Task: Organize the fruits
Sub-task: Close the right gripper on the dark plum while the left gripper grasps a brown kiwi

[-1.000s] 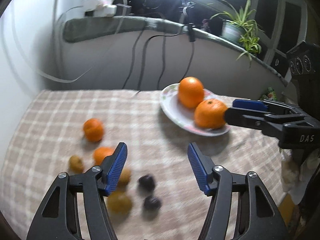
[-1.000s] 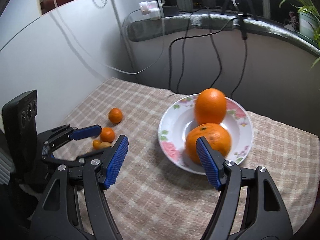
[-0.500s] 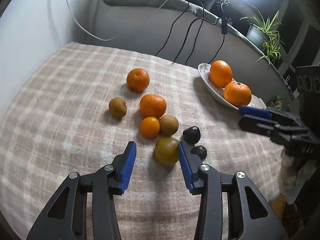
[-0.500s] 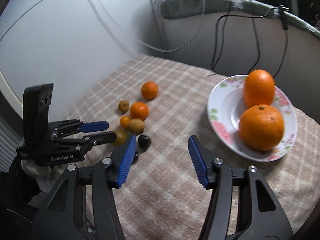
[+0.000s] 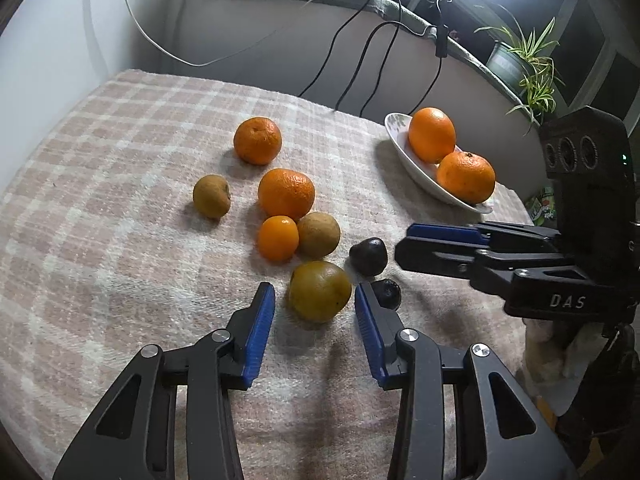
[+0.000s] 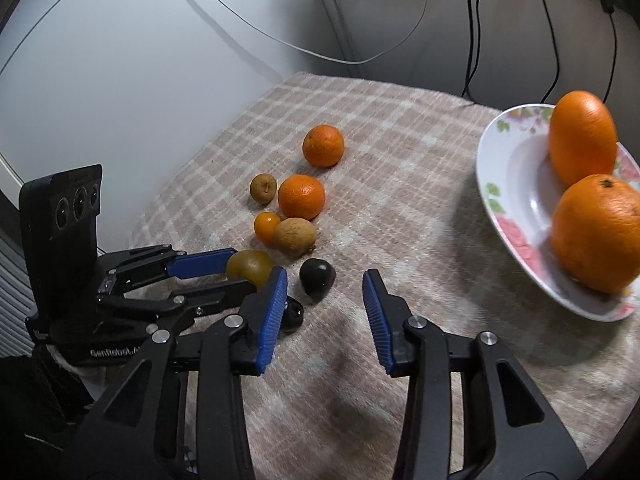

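White letters "DAS" stand on the black body of the right tongs [image 5: 400,246], seen from the left wrist view. On the body of the left tongs [image 6: 240,270], seen from the right wrist view, pale lettering reads "GenRobot.A", its end hidden behind the near finger.

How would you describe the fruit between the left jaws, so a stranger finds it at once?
On the checked cloth, left of the plate, lies a cluster of loose fruit. The yellow-green fruit is the cluster's nearest piece, beside two small dark fruits. It is duller than the oranges and bigger than the brown ones.
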A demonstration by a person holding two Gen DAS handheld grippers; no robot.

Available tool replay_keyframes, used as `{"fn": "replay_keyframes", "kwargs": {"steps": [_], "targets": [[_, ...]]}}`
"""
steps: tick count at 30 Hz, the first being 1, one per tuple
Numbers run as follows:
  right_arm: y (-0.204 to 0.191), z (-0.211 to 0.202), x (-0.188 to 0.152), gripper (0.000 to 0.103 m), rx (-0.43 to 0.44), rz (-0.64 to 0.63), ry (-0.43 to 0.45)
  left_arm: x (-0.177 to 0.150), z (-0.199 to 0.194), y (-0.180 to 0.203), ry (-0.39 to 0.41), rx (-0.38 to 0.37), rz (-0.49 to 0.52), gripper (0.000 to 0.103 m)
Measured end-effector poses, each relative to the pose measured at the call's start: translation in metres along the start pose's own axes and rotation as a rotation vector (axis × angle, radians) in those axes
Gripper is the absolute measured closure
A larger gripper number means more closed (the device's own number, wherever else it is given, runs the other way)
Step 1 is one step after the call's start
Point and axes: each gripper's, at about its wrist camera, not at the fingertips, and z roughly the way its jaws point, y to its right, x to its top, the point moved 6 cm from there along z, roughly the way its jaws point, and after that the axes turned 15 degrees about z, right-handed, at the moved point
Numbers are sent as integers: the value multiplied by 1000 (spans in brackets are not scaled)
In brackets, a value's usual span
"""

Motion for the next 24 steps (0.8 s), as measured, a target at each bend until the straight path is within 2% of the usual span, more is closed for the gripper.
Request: {"fn": "replay_keyframes", "kwargs": {"steps": [4, 24], "targets": [[-2, 8, 0, 65, -1, -6, -19, 0, 1, 1, 2, -11, 1, 74], [-9, 23, 0, 81, -9, -20, -55, 2, -1, 1, 14, -13, 6, 77]]}}
